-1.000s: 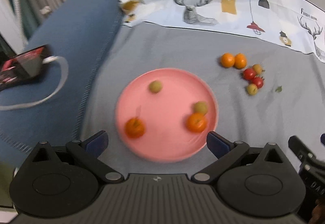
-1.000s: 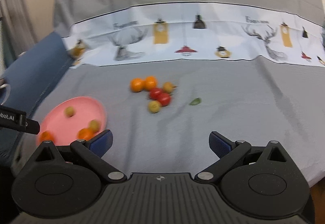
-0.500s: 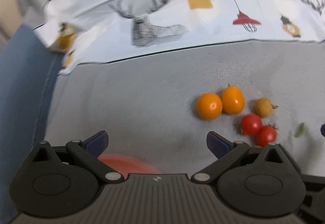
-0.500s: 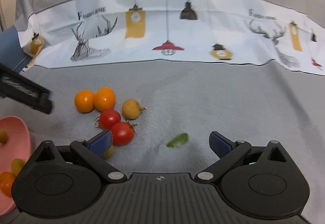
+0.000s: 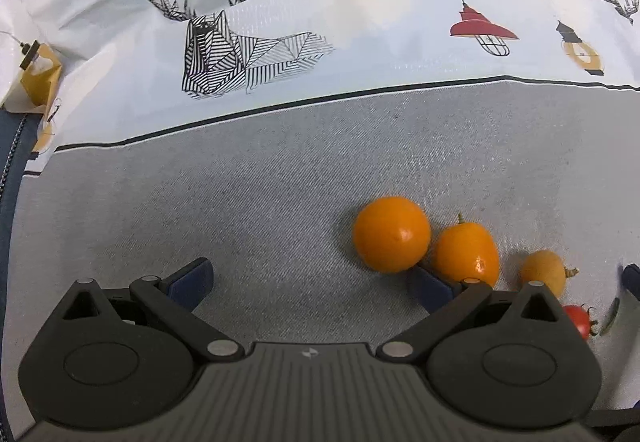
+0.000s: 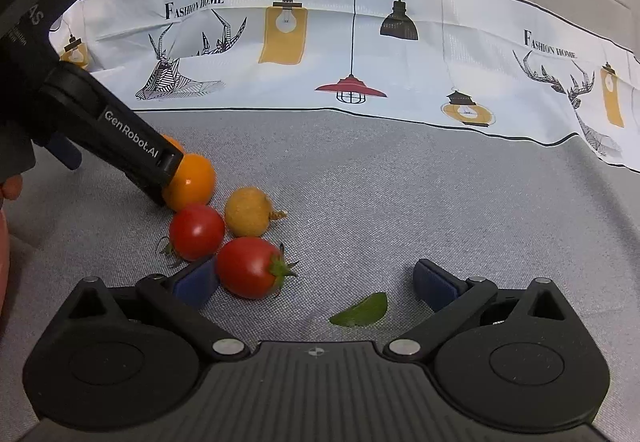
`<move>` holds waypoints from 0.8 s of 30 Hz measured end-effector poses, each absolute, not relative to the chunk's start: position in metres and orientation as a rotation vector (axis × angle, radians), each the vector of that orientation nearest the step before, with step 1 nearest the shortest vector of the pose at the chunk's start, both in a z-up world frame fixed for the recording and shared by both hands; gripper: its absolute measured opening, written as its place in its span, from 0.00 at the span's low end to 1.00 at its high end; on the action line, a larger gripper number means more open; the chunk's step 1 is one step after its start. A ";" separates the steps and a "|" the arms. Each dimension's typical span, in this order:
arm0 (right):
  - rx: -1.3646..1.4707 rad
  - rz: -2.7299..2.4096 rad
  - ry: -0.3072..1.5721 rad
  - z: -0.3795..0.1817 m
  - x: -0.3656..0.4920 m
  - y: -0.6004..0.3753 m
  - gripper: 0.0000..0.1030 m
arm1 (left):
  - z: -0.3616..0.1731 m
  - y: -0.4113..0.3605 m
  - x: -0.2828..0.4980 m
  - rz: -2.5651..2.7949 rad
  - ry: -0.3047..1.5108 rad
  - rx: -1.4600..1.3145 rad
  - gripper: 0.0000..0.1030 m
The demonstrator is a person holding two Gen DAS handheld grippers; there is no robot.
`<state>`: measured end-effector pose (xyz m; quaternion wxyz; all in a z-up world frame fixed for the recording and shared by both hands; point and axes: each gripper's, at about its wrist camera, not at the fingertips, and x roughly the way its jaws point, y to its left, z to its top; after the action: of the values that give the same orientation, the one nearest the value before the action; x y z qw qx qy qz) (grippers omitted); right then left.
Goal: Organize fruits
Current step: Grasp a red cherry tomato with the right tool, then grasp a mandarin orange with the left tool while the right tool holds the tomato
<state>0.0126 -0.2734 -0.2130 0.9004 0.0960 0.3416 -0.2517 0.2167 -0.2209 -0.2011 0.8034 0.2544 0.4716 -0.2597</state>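
Your left gripper (image 5: 308, 280) moved off the plate, jaws open, round orange (image 5: 391, 239) at one o'clock, right gripper (image 6: 314, 280) spread beside tomato (image 6: 249, 267), perhaps touching

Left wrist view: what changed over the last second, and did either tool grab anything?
Both tools closed in on the loose fruit pile. The left tool left the pink plate, which has dropped out of view, and now sits open beside the round orange. The right tool advanced too, open, with a red tomato by its left finger. Nothing gripped or released. Fruits and green leaf lie as before.
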 end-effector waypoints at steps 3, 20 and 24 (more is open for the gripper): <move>0.198 -0.524 0.706 -0.213 0.012 -0.273 0.99 | -0.199 -0.226 0.216 -0.582 1.008 0.554 1.00; 0.207 -0.543 0.635 -0.176 -0.013 -0.281 0.32 | -0.141 -0.197 0.191 -0.681 0.934 0.447 0.04; 0.210 -0.566 0.624 -0.163 -0.031 -0.278 0.32 | -0.123 -0.170 0.194 -0.668 0.950 0.388 0.05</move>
<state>-0.0315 -0.2784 -0.1628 0.9072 0.1020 0.3022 -0.2743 0.1940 -0.1701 -0.1228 0.8184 0.1822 0.4458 -0.3134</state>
